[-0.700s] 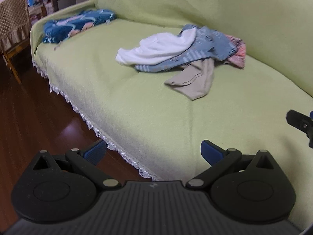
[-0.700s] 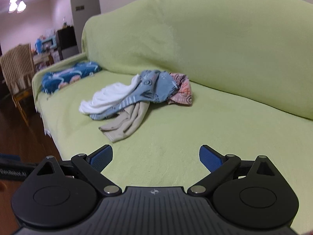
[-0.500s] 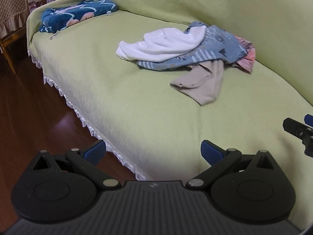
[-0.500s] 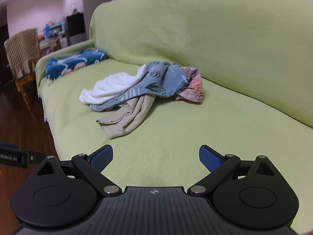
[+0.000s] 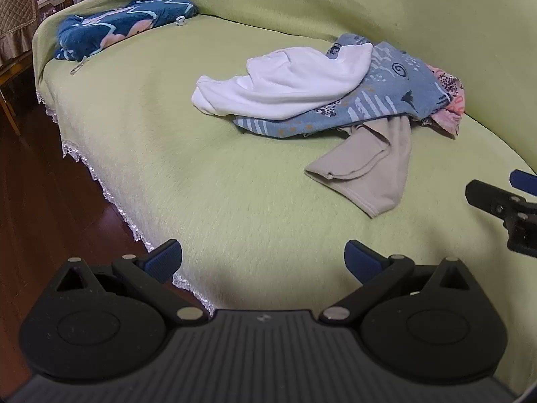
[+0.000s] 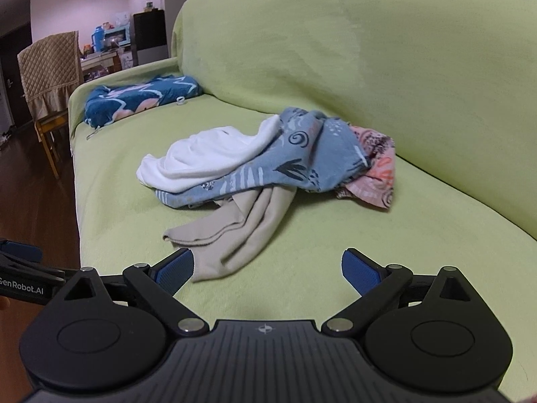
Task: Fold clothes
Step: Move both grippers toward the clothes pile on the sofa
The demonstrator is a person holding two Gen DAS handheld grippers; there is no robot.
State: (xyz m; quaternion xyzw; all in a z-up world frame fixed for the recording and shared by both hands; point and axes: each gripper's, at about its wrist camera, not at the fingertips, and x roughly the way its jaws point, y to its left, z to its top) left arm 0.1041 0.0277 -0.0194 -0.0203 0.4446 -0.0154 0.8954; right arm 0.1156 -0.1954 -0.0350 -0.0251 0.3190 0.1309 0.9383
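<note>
**Both grippers wide over the sofa, pile dead ahead**

Left to right: far left, a blue blanket (image 5: 124,23) bunched at the sofa (image 5: 201,184) arm, well apart from the action. Mid-seat sits the pile – white top (image 5: 285,84) uppermost, patterned blue piece (image 5: 396,90) under it, pink piece (image 5: 449,107) poking out at the right, and a beige piece (image 5: 369,168) trailing toward the front edge.

Left gripper (image 5: 263,262) hangs over the seat front, fingers spread wide, holding nothing. Right gripper (image 6: 266,268) likewise wide and empty, w/ the beige hem just by its left finger.

Handling, my read: all soft, light knit, no stiffness – will sag and drag its neighbours if pulled from the middle. Best hold looks like a hem or corner; the beige end lies free and closest, the white top is unburied.

In the way: garments overlap, so lifting one prob. tugs the rest. Seat around the pile is open for laying flat. Lace trim, floor, a chair (image 6: 50,67) off left – no obstacle.
</note>
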